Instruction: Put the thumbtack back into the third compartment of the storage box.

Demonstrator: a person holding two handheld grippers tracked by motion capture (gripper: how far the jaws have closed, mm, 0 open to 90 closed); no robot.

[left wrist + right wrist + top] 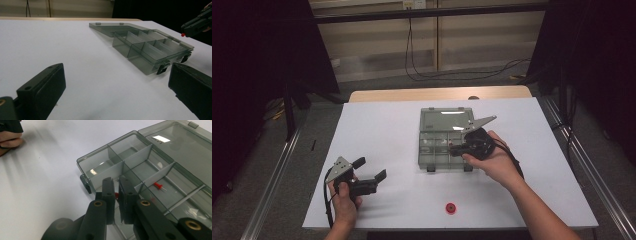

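A smoky clear compartment box lies open at the table's middle, its lid flat behind it. My right gripper hangs over the box's front compartments, shut on a small red pushpin between its jaws. Another red pushpin lies inside one compartment of the box. My left gripper rests at the front left of the table, open and holding nothing, pointed toward the box. In the left gripper view, the right gripper shows a red tip over the box's far side.
A small red round object sits on the white table near the front edge, between the two forearms. A wooden strip runs along the table's far edge. Metal rails flank both sides.
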